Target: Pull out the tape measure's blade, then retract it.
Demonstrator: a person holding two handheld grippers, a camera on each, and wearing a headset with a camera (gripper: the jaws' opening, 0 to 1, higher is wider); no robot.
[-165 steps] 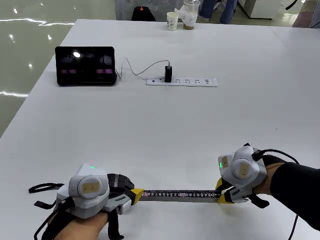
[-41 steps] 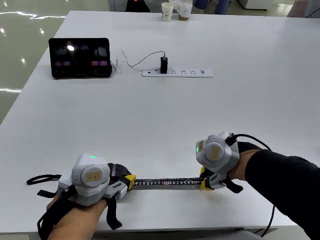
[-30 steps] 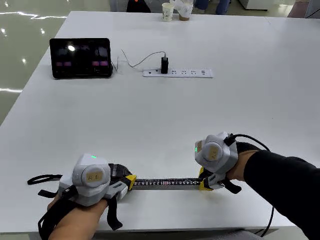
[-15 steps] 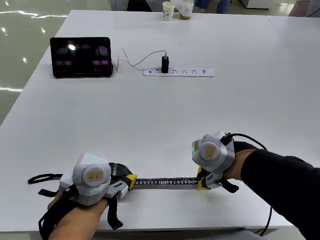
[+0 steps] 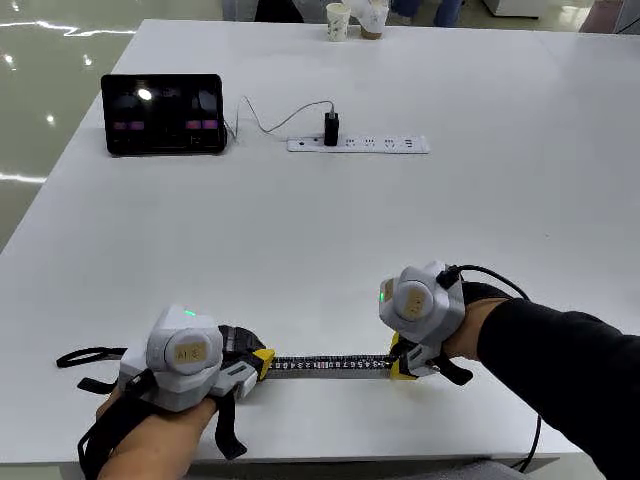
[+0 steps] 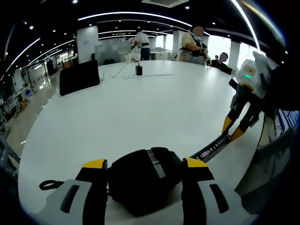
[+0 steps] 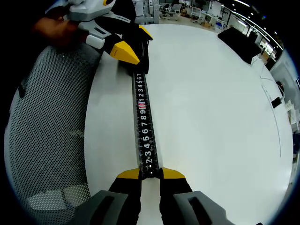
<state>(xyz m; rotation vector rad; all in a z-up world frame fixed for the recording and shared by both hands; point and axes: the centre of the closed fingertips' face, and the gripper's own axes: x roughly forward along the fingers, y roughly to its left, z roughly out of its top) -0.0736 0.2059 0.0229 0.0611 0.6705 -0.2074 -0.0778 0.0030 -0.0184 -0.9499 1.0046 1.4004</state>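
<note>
Black tape measure (image 6: 143, 183) in left gripper (image 6: 145, 164) jaws, numbered blade (image 7: 143, 119) in right gripper (image 7: 150, 174) jaws

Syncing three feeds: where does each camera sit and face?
Head view: headset, facing down at table; left gripper, right gripper, sleeve show.
Left gripper view: on left gripper, facing along jaws shut on the case, toward right gripper.
Right gripper view: on right gripper, jaws shut on the blade, facing left gripper.
All share the blade.
</note>
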